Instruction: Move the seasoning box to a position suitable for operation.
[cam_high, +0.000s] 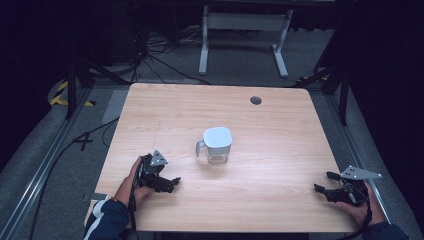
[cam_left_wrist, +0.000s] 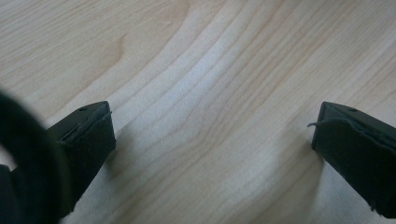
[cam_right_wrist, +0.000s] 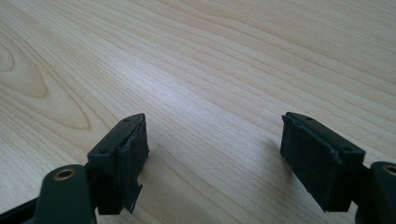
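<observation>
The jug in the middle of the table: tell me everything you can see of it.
The jug is small, with a clear body that looks like glass or plastic and a white, rounded-square lid closed on top. A pale handle sticks out toward the left of the high view. It stands upright near the centre of the wooden table, resting on the bare top with nothing else touching it. Whether it holds anything cannot be told. Both grippers sit apart from it, nearer the person's edge.

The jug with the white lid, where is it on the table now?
In the high view the jug stands near the middle of the table, between the left gripper and the right gripper, touching neither.
</observation>
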